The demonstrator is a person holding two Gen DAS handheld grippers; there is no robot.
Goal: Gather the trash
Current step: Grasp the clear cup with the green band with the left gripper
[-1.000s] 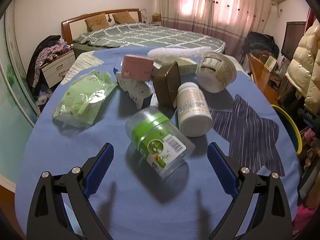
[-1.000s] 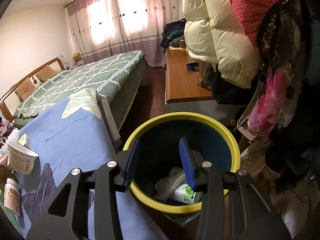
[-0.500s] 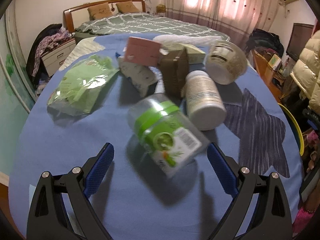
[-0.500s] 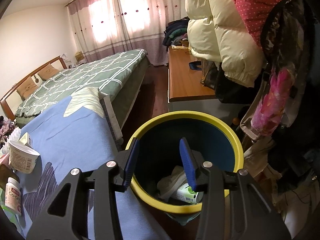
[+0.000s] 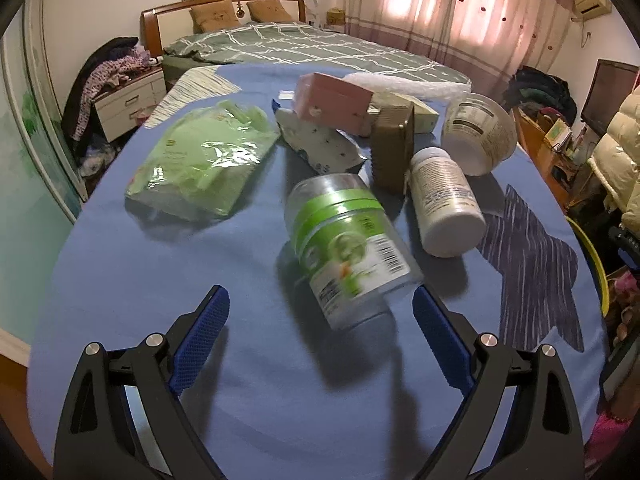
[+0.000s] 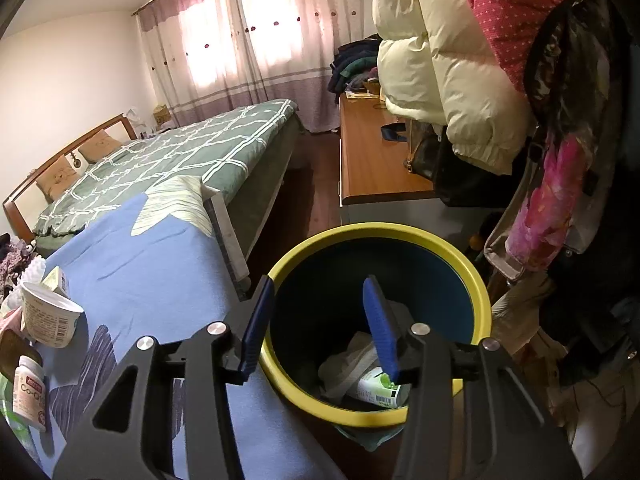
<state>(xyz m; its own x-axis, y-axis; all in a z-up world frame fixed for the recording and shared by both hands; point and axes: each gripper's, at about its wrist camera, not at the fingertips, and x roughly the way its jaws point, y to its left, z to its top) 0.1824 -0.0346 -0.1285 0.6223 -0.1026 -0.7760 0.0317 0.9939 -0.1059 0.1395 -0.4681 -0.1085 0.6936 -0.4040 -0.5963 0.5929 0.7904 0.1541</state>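
Clear green-labelled jar (image 5: 348,248) lying tilted, yellow-rimmed bin (image 6: 476,276) holding trash

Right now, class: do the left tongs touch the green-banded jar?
Apart. The left wrist view shows blue cloth between the jar and both open fingers of the left tongs.

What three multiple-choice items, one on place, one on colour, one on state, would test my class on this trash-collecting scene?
1. The right gripper hangs over: A the yellow-rimmed dark blue round bin; B the bed; C the wooden desk.
2. The clear plastic jar lying on the blue cloth has a band coloured: A red; B green; C black.
3. The left gripper is: A shut on the jar; B shut, empty; C open.

Answers: 1 A, bin interior shows between its jaws. 2 B, green band circles the jar. 3 C, jaws stand wide apart, gripping nothing.
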